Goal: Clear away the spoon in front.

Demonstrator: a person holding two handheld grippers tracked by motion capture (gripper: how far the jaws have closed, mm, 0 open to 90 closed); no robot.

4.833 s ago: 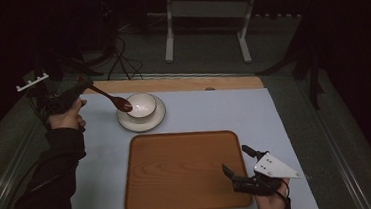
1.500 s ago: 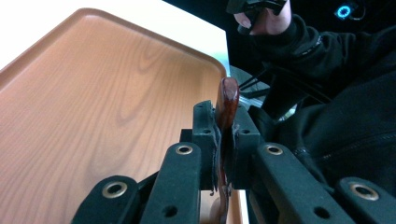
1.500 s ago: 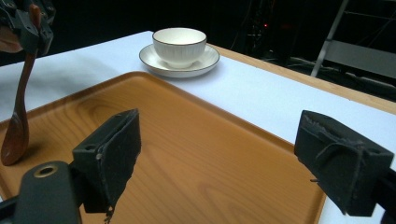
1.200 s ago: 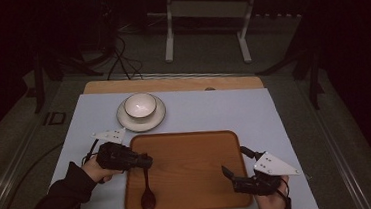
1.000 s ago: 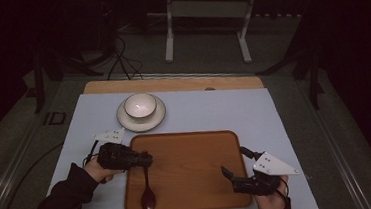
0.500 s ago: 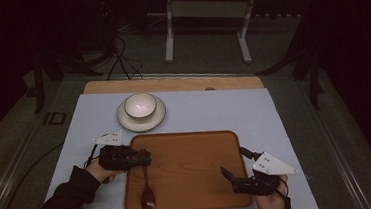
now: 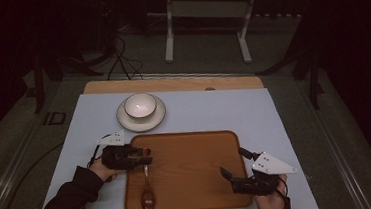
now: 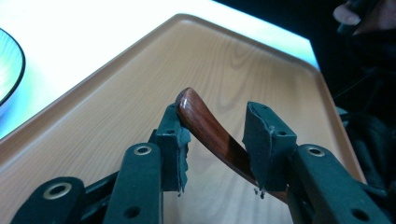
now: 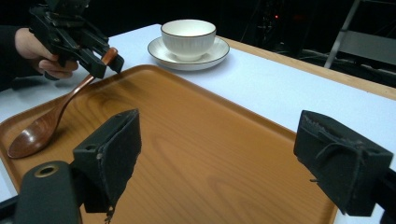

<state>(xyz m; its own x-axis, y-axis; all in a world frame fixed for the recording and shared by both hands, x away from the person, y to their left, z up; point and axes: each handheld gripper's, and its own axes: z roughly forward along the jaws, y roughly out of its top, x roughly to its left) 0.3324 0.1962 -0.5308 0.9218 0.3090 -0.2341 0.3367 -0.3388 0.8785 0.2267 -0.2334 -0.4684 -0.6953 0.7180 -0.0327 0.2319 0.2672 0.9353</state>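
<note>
Currently your left tool [image 7: 142, 159] stands parted around the spoon [image 9: 42, 126] handle, seemingly unclamped; withdraw straight. Right tool [image 7: 235, 177] open, idle, lower right.

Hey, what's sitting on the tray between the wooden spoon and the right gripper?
Nothing: bare tray separates spoon from right gripper in the high view.

Left gripper [image 7: 145, 157] sits at the wooden tray's [image 7: 192, 149] left edge, right at the handle tip of the wooden spoon [image 7: 147, 195], whose bowl lies on the tray's near-left corner. Right gripper [image 7: 234, 173], jaws spread, hovers over the tray's near-right corner. White bowl [image 7: 140, 105] on its saucer [image 7: 124, 122] beyond.
</note>
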